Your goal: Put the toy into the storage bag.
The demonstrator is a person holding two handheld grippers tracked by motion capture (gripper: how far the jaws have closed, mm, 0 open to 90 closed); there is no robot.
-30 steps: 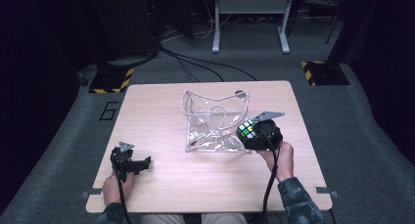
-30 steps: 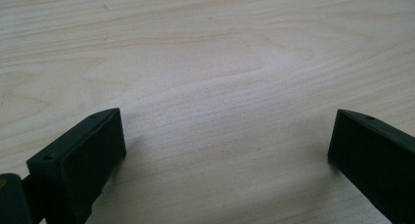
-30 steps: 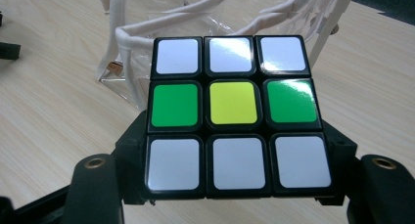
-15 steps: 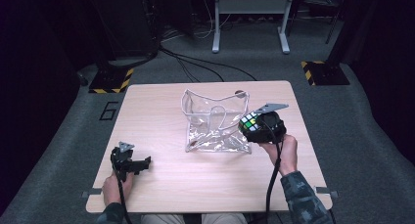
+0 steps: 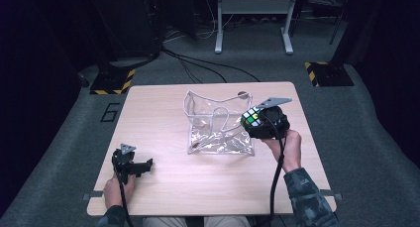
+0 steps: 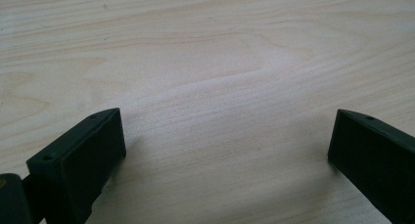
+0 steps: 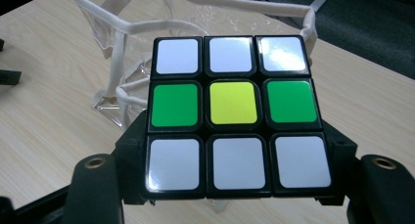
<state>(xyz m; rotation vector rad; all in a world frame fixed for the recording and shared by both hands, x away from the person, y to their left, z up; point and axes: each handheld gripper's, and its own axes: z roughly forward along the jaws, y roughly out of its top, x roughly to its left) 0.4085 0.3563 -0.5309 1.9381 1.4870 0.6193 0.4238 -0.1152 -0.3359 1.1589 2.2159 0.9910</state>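
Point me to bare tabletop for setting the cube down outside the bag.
Free: the wide strip of table between the left tongs and the right hand, in front of the clear bag; also the far-left corner beside the bag. Crowded: the bag's right side, where the right tongs hold the cube.

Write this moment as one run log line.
right tool: grips puzzle cube | beside clear bag | left tool: open, on table

Glossy plastic cube [image 7: 234, 114], clear plastic bag [image 5: 213, 123], matt wooden table [image 5: 163, 108].
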